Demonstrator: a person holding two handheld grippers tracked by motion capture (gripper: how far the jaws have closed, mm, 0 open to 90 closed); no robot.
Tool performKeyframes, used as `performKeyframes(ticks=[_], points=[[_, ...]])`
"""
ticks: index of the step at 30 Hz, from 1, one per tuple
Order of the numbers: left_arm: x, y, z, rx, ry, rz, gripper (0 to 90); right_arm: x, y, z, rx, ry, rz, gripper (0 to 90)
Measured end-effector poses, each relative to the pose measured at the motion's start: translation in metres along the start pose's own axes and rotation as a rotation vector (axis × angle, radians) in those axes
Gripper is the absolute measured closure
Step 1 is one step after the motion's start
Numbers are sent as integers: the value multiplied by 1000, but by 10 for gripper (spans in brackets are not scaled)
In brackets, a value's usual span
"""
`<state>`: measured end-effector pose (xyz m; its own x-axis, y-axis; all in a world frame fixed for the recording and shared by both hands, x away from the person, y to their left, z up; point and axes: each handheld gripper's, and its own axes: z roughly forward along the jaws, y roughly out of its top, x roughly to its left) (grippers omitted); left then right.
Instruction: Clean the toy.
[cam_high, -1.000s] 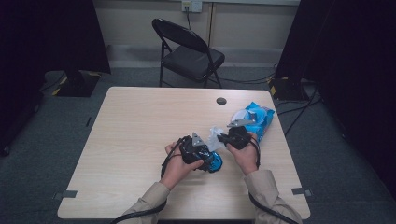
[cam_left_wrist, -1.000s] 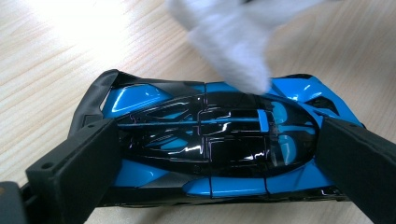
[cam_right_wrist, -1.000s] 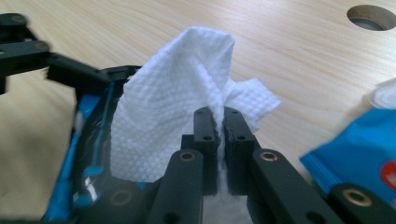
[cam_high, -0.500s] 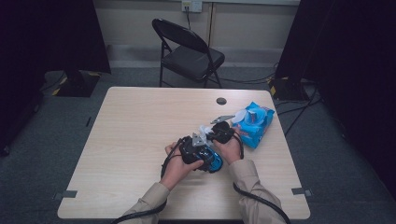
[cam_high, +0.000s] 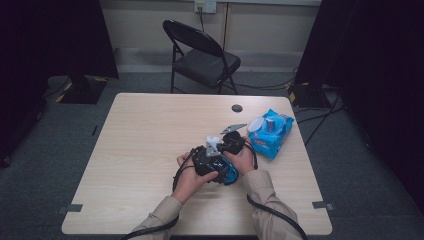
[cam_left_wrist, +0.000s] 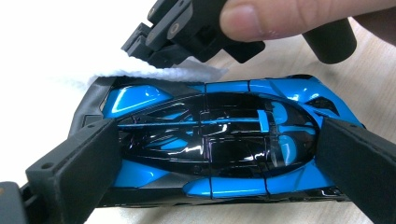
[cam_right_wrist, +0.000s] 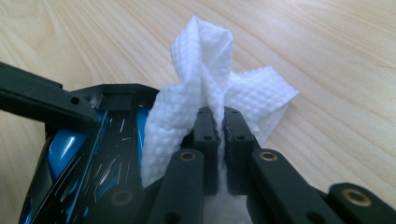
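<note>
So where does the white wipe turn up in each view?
High view: white wipe mid-table, above both grippers.
Left gripper view: upper left, at the toy car's edge.
Right gripper view: centre, pinched in the right gripper.
Shared landmark: the blue toy car.

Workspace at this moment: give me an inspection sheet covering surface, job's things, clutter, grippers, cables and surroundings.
Surface: light wood table, with a dark round spot near its far edge.
Job's things: blue and black toy car held by its two ends; white wipe bunched, at one end of the car.
Clutter: blue wipes pack, lid flipped open, at the right of the table.
Grippers: left gripper shut on the toy car; right gripper shut on the wipe.
Cables: a black gripper cable trails off the near edge by each sleeve; more lie on the floor at far right.
Surroundings: black folding chair beyond the table, grey carpet, dark curtains both sides.
</note>
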<state>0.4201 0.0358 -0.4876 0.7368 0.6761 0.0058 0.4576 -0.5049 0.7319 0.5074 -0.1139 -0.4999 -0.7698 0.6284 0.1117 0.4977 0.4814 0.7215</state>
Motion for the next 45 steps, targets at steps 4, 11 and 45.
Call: performKeyframes(ticks=[4,11,45], points=[[0,0,0,0,0,0,0,-2,-4,-3,-6,19,6,865],[0,-1,0,-6,-2,-4,0,-4,-15,-10,-37,44,32,865],[-1,1,1,1,2,-8,0,0,-67,-61,-61,66,10,864]])
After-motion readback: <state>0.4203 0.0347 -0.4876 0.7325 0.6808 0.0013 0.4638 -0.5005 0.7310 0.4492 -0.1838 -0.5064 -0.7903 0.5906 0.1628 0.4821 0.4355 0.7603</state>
